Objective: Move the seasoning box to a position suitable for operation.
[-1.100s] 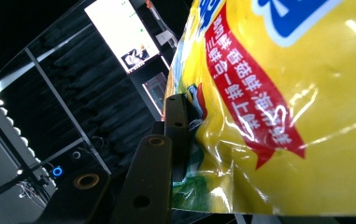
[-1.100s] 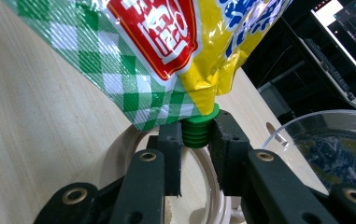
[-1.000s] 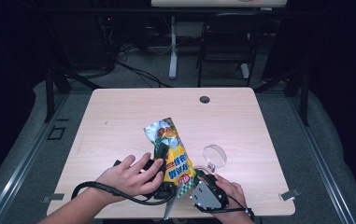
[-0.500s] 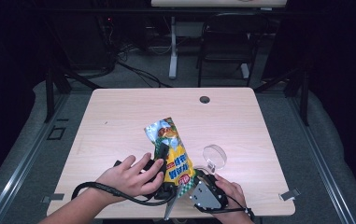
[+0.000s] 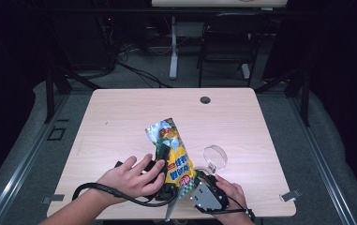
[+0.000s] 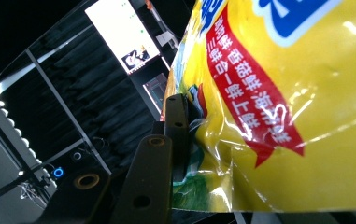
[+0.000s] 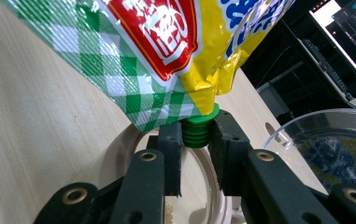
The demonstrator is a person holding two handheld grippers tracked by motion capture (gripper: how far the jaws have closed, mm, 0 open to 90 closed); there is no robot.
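Progress, judged from the frames: grip stage done, cap-off and pour not yet. The left tongs (image 5: 163, 157) are clamped on the body of the yellow spouted seasoning pouch (image 5: 174, 152); in the left gripper view one black jaw presses into the foil (image 6: 278, 93) w/ the film creased round it. The right tongs (image 7: 195, 140) are closed on the green ribbed screw cap (image 7: 198, 130), a pad each side. Cap looks fully seated on the spout, so unscrewing is prob. the step in hand.

Left to do: twist cap off, then likely tip contents into the clear glass bowl (image 5: 215, 157), which sits just right of the pouch on the counter (image 5: 120, 117).

Pouch is at the near-centre of the counter, held up off it. Long axis runs near-to-far, leaning a bit left: silver sealed end points away from the person, spout end points back toward them & down into the right tongs.
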